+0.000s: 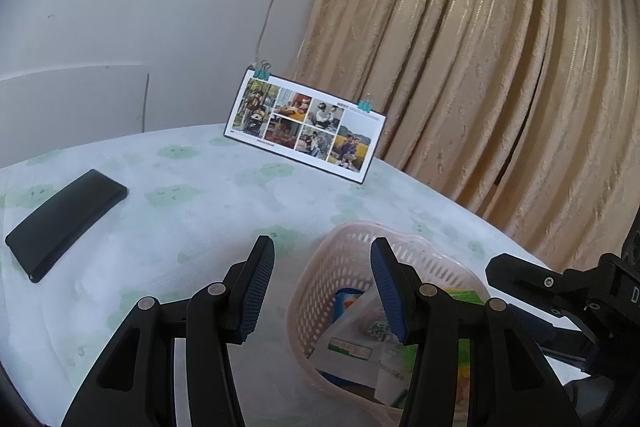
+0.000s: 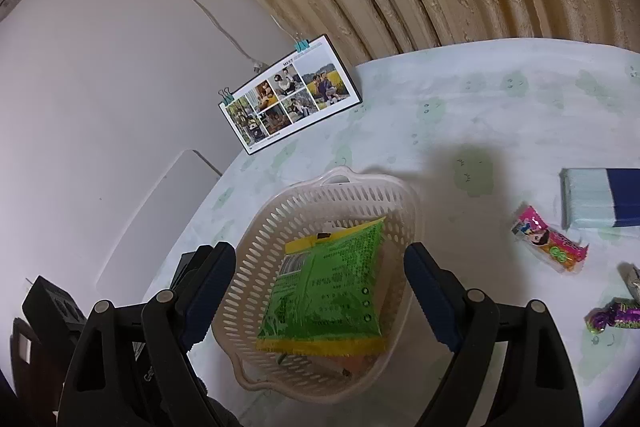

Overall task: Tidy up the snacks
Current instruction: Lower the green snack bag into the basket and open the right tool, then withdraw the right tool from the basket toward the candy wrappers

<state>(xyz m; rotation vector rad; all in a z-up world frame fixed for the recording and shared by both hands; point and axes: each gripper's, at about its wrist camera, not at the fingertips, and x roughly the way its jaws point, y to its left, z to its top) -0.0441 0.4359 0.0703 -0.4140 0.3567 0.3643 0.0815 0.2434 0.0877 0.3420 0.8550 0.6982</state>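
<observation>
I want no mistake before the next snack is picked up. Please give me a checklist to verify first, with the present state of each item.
1. Right gripper open and holding nothing: ok.
2. Left gripper open and holding nothing: ok.
3. Basket upright on the table: ok.
4. Green bag inside the basket: ok.
5. Snacks left outside: not ok; the pink bar and the purple pack lie on the table.
6. Room in the basket for more: cannot tell; the green bag covers most of its floor.
</observation>
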